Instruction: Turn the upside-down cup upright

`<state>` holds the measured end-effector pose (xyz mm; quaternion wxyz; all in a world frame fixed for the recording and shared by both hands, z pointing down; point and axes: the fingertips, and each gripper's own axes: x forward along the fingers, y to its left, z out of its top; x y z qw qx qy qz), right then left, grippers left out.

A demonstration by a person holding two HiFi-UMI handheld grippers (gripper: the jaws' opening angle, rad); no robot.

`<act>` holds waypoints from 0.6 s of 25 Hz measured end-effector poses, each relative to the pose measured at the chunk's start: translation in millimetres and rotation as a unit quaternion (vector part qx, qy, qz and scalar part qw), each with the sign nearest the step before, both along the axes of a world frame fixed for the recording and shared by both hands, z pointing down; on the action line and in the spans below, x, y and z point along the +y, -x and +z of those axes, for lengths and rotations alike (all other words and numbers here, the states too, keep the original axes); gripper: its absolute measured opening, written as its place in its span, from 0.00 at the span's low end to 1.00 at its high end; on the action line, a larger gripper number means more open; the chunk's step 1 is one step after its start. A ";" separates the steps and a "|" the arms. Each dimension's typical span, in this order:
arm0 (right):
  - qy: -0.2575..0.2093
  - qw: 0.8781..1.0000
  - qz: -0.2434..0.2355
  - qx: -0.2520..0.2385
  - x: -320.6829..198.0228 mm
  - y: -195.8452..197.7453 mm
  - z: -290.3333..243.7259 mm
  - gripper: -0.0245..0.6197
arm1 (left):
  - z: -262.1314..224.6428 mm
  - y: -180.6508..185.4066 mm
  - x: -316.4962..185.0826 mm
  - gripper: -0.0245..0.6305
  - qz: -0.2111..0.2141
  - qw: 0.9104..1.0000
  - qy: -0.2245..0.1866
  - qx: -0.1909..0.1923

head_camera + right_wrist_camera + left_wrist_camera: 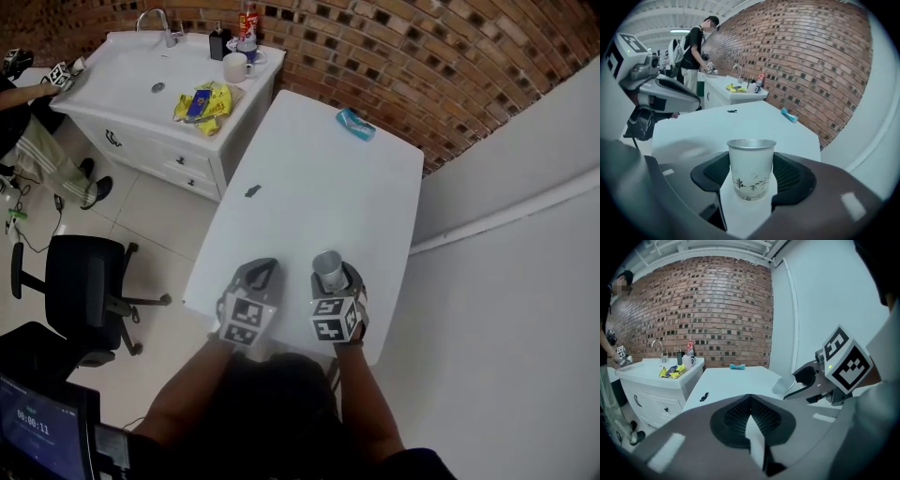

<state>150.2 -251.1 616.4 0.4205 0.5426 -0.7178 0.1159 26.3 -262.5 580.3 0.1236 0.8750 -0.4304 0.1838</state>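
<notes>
**Cup [751, 171] held off the table, mouth turned upward**

Cup: a small metal tumbler with thin walls, a rolled rim and a printed motif low on its side. It sits crosswise between the jaws of the right gripper [751, 160], and both dark ribbed pads press on its flanks at about mid-height. It is clear of the table [309, 187]. From the head view its open mouth shows just ahead of the gripper's marker cube. From the left gripper view it leans, with the rim facing up and away from the tool.

Handling, as judged: light and rigid, so it will not crush under the pads. The smooth metal is likely to be slippery, and the taper could let it creep out of the grip. The present mid-wall hold looks sound. A grip on the rim would be less secure.

Contents: nothing can be seen inside the cup.

Left gripper [751, 401]: pads pressed together on nothing, idle just beside the right tool.

Beyond the tools:
- Far ahead on the table, a small dark object [253, 191] and a blue item [355, 123].
- Ahead and to the left, a washstand [141, 75] with a white mug [234, 67] whose contents cannot be seen, bottles and yellow packets [202, 103].
</notes>
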 end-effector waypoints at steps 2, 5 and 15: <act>-0.025 0.999 0.024 -0.032 0.6 -3.1 -6.2 0.51 | -2.5 1.1 -4.6 0.04 -0.006 1.000 -0.003 0.000; -0.056 0.995 0.044 -0.068 3.6 -6.9 -12.0 0.51 | -5.2 6.0 -9.1 0.04 -0.021 1.000 -0.007 0.002; -0.076 0.967 0.137 -0.201 16.2 -28.3 4.7 0.51 | 0.1 16.1 -3.3 0.04 -0.041 0.999 0.003 -0.005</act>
